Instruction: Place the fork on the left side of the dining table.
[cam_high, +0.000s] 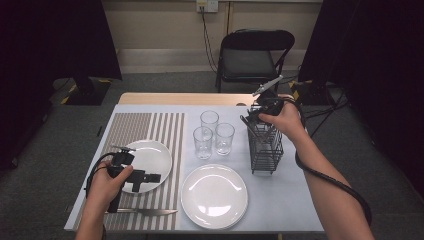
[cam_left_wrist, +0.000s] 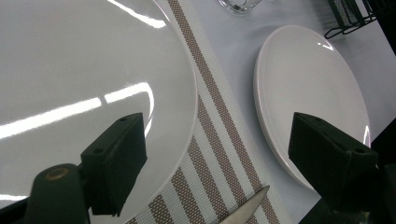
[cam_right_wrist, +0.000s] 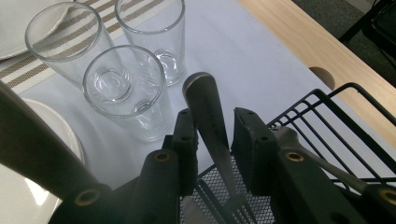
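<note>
The right gripper closes around the handle of a silver metal utensil standing in the black wire cutlery caddy on the tabletop; whether its pads press yet is unclear. Lifting it straight up should keep it from snagging the wires. The left gripper hangs wide open over a white round plate.

Three glasses behind plate, left of rack. Second plate on mat, knife in front.
</note>
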